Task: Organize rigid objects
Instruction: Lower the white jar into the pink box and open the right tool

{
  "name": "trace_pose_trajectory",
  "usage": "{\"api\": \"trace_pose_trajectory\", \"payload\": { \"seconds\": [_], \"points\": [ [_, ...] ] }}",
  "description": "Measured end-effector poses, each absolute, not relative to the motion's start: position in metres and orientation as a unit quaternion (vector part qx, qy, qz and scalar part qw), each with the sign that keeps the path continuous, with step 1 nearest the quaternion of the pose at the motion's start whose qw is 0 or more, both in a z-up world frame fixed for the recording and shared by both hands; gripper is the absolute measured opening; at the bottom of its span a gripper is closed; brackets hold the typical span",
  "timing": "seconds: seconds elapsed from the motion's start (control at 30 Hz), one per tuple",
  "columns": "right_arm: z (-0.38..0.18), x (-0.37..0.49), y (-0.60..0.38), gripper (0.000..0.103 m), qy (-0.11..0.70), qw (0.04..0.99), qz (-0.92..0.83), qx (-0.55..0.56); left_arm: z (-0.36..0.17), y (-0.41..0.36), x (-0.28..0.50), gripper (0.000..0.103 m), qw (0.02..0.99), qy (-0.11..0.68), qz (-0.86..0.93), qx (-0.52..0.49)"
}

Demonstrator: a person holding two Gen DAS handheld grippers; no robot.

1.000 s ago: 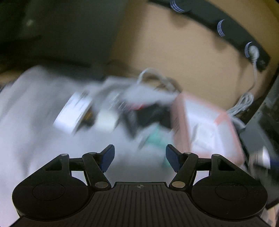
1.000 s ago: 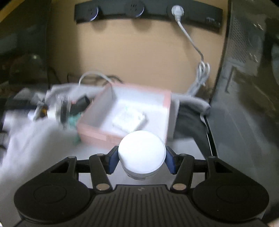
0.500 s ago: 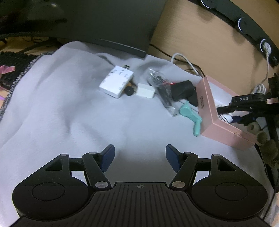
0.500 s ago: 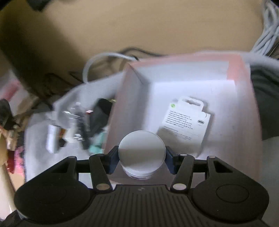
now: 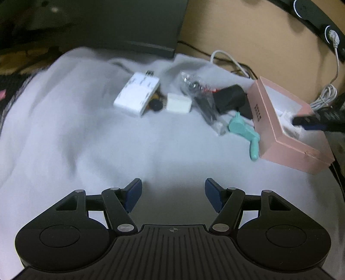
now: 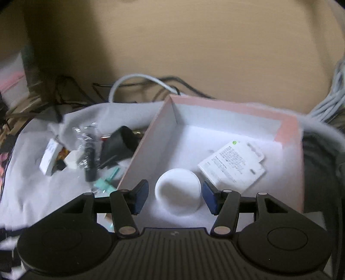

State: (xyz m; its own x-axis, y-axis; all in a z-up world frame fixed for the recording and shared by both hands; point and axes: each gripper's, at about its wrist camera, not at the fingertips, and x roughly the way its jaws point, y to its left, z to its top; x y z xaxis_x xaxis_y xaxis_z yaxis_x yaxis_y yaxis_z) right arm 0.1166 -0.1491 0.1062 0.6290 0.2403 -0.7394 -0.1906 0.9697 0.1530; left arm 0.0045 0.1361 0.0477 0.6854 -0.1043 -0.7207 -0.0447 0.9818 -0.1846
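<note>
My right gripper (image 6: 175,198) hangs inside the pink box (image 6: 289,127). A white round jar (image 6: 177,192) stands on the box floor between its blue pads, with a thin gap on each side. A white card packet (image 6: 235,165) lies beside the jar. My left gripper (image 5: 173,193) is open and empty over the grey cloth (image 5: 86,140). Beyond it lies a pile: a flat white box (image 5: 138,97), a small white adapter (image 5: 179,103), a clear bag of dark parts (image 5: 202,101), a black charger (image 5: 231,99) and a teal tool (image 5: 245,133) against the pink box (image 5: 289,148).
A dark monitor base (image 5: 129,32) stands behind the cloth. A black power strip (image 5: 312,13) runs along the wooden wall, with a white cable (image 5: 325,97) hanging to the right of the box. Loose cables (image 6: 138,79) lie behind the box.
The right gripper has come in over the box and lowered; the jar it clamped now looks smaller and sits free on the box floor. The left gripper has drifted down toward the cloth.
</note>
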Motion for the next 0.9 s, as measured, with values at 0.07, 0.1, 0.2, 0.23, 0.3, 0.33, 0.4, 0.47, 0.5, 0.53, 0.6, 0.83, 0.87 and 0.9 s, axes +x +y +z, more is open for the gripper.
{"api": "trace_pose_trajectory", "payload": {
  "seconds": [0.07,0.1,0.2,0.23,0.3,0.33,0.4,0.47,0.5,0.53,0.6,0.83,0.87,0.9],
  "points": [
    [0.112,0.095,-0.146,0.055,0.393,0.913,0.111,0.004,0.055,0.141,0.017,0.07,0.923,0.378,-0.014,-0.074],
    [0.114,0.084,-0.142,0.055,0.381,0.919,0.098,-0.013,0.059,0.144,0.025,0.07,0.926,0.371,-0.009,-0.067],
    [0.111,0.048,-0.131,0.055,0.336,0.939,0.048,-0.062,0.071,0.158,0.058,0.07,0.936,0.35,0.007,-0.05],
    [0.109,0.039,-0.126,0.055,0.328,0.941,0.041,-0.079,0.074,0.161,0.07,0.07,0.937,0.346,0.01,-0.044],
    [0.106,0.023,-0.117,0.055,0.328,0.938,0.048,-0.103,0.075,0.165,0.095,0.07,0.94,0.341,0.009,-0.024],
    [0.104,0.016,-0.113,0.055,0.335,0.934,0.062,-0.107,0.073,0.166,0.105,0.07,0.94,0.34,0.01,-0.015],
    [0.1,0.007,-0.107,0.055,0.351,0.926,0.089,-0.111,0.068,0.17,0.123,0.07,0.938,0.346,0.021,0.0],
    [0.095,0.0,-0.099,0.055,0.36,0.919,0.105,-0.12,0.06,0.174,0.137,0.07,0.933,0.358,0.019,-0.002],
    [0.093,-0.001,-0.096,0.055,0.362,0.917,0.108,-0.124,0.055,0.177,0.142,0.07,0.931,0.364,0.016,-0.009],
    [0.091,-0.002,-0.094,0.055,0.365,0.916,0.111,-0.126,0.052,0.178,0.146,0.07,0.93,0.367,0.014,-0.015],
    [0.088,0.0,-0.09,0.055,0.373,0.913,0.111,-0.125,0.044,0.18,0.154,0.07,0.928,0.373,0.01,-0.019],
    [0.095,0.009,-0.077,0.055,0.374,0.911,0.123,-0.118,0.039,0.177,0.151,0.053,0.93,0.367,-0.005,-0.02],
    [0.098,0.014,-0.074,0.055,0.376,0.911,0.126,-0.112,0.039,0.176,0.145,0.053,0.93,0.367,-0.005,-0.023],
    [0.101,0.019,-0.071,0.055,0.379,0.91,0.13,-0.105,0.04,0.175,0.138,0.053,0.93,0.367,-0.008,-0.029]
  ]
}}
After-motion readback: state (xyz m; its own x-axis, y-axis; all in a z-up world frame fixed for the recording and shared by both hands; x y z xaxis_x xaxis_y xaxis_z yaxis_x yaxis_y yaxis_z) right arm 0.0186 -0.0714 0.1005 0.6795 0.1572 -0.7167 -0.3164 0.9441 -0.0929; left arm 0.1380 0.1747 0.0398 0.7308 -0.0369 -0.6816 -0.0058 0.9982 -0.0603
